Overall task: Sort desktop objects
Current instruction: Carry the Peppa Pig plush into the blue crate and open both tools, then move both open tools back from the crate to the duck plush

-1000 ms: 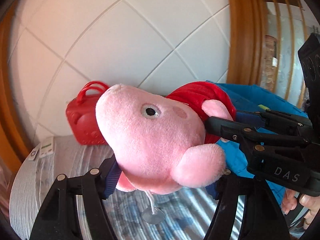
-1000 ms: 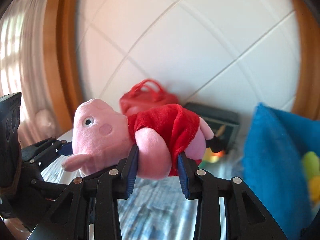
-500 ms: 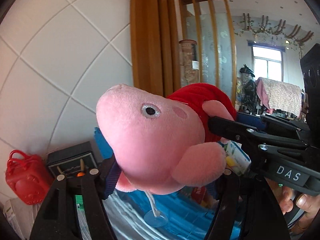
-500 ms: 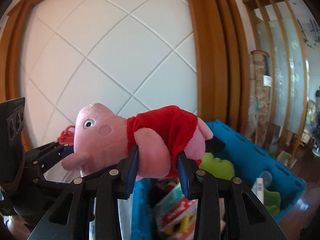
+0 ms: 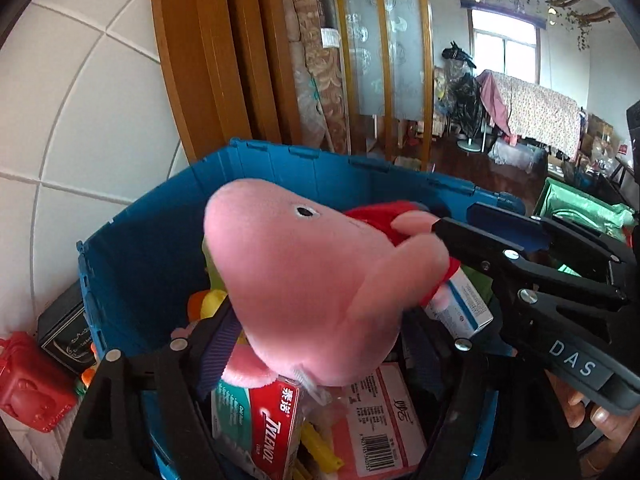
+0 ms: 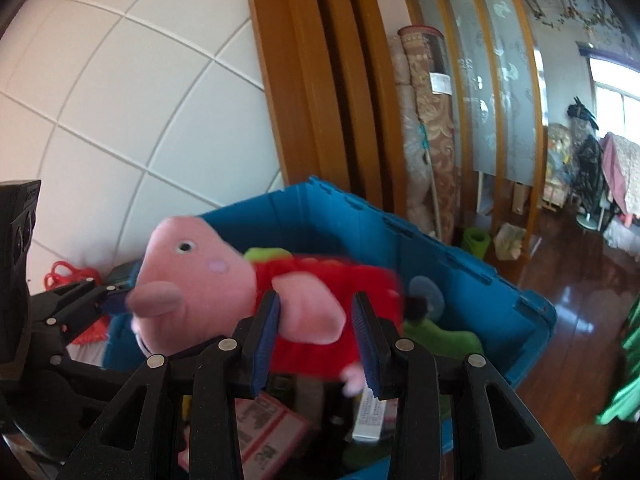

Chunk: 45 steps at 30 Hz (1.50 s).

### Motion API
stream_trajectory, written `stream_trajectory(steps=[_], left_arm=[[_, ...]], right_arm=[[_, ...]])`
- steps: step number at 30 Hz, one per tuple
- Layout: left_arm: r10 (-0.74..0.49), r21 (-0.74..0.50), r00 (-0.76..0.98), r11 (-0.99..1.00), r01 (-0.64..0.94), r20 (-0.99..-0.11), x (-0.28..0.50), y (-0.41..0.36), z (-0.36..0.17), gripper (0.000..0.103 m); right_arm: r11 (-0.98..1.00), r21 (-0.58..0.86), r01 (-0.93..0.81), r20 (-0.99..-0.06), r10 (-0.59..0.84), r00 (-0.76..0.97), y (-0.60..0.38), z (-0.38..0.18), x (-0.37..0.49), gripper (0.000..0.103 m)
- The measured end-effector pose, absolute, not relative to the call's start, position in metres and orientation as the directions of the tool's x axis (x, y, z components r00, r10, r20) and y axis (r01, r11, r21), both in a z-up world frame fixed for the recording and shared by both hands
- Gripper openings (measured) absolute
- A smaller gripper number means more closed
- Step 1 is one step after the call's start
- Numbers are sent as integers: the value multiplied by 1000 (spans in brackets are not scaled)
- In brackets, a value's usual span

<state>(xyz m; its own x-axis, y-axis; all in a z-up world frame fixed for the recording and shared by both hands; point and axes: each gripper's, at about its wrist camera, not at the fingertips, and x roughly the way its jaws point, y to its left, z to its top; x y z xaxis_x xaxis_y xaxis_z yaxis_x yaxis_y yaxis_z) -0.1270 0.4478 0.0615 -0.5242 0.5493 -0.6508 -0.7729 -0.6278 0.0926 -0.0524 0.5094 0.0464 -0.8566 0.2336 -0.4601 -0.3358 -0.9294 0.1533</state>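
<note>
Your left hand-held gripper (image 5: pixel 320 344) has just been opening; the pink plush pig in a red dress (image 5: pixel 316 280) sits between its spread fingers, head foremost, above the blue plastic crate (image 5: pixel 160 216). Only the left view shows the red "TYLENOL" box (image 5: pixel 272 424) and "DAS" on the other tool. From the right view, your right hand-held gripper (image 6: pixel 316 344), jaws also just opening, flanks the pig's body; I can't tell whether its pads still touch it. Beyond lie a white tiled wall (image 6: pixel 120 92) and glossy wooden floor (image 6: pixel 568 312).

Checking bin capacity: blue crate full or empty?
Partly full: blue crate already holds boxes and soft toys; pig plush is above them.
</note>
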Motion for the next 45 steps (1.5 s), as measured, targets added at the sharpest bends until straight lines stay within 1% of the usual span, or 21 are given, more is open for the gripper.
stream_trajectory(steps=[2,4,5,7,8,10,11,14,16,20,23,26,29,31,33,36,39,41,45], left_arm=[[534,100,-547,-650,-753,-645,-128,437,64,76],[529,114,-580,-670,-734,-620,-126,432,67,76],[528,121,-597,-679,-724,-604,-124,416,68,77],[528,118,-608,-690,-714,-593,-121,406,73,77],[528,111,-613,-698,-707,-588,-121,400,75,77],[527,102,-634,-719,-688,-566,-117,384,81,77],[530,94,-646,-729,-678,-550,-115,372,85,77],[529,73,-687,-764,-641,-498,-114,337,94,77],[507,67,-729,-799,-598,-459,-109,310,97,80],[407,75,-820,-878,-473,-404,-101,250,95,83],[338,43,-852,-922,-385,-399,-104,203,87,83],[280,-5,-862,-952,-307,-422,-113,153,74,83],[173,6,-877,-980,-197,-448,-127,110,57,83],[103,14,-876,-992,-124,-472,-135,81,44,83],[64,4,-864,-997,-76,-499,-146,57,34,83],[14,-18,-843,-1000,-6,-538,-164,24,17,83],[-28,-31,-819,-998,55,-573,-191,-1,-5,83],[-41,-48,-800,-995,86,-598,-208,-18,-20,83],[-34,-85,-754,-989,119,-656,-255,-32,-57,83]], right_arm=[[-925,164,-343,-470,232,-852,516,42,-52,46],[-917,181,-354,-468,236,-852,522,41,-52,62],[-915,177,-363,-465,247,-850,521,42,-52,66],[-913,167,-372,-459,262,-849,519,45,-50,84],[-912,163,-375,-456,268,-849,517,46,-49,87],[-912,161,-378,-442,276,-854,509,50,-46,101],[-911,158,-380,-435,281,-856,504,52,-43,103],[-913,140,-383,-420,295,-858,493,60,-39,103],[-921,129,-368,-406,289,-867,478,67,-34,103],[-953,133,-272,-351,212,-912,441,84,-28,103],[-979,139,-151,-301,104,-948,397,97,-27,103],[-993,110,-43,-264,13,-964,351,103,-35,103],[-996,84,19,-260,-41,-965,311,102,-52,103],[-994,76,79,-271,-97,-958,282,99,-69,103],[-989,63,134,-295,-146,-944,254,91,-90,103],[-986,49,158,-322,-165,-932,223,75,-122,103],[-982,74,175,-341,-190,-921,206,55,-158,103],[-979,77,190,-378,-205,-903,197,38,-181,103],[-975,81,208,-493,-220,-841,183,-13,-242,103]])
